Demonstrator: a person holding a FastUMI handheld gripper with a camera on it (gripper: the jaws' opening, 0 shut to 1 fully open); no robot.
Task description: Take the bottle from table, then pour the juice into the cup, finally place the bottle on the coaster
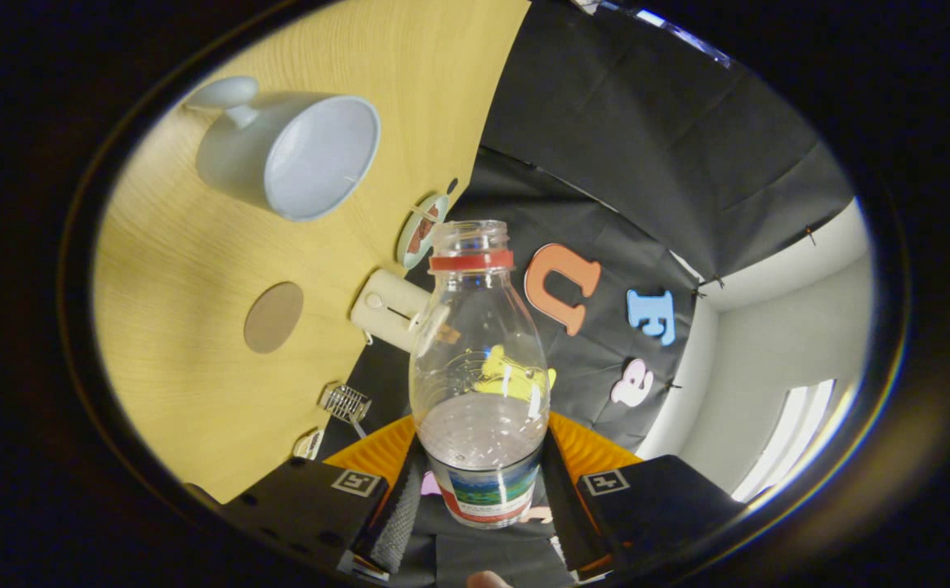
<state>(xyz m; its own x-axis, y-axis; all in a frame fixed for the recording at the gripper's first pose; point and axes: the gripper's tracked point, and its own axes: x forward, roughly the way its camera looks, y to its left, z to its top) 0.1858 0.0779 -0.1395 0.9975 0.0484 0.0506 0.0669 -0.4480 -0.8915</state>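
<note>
The claw point(481, 490) pinches the clear plastic bottle with a red neck ring point(479, 359) by its base, long axis along the fingers, open mouth pointing ahead, beside the wooden tabletop point(189, 269) bearing a pale blue cup point(295, 155).

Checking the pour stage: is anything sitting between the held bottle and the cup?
Nothing visible does. The jaws are shut on the bottle, and bare table lies between it and the cup.
</note>
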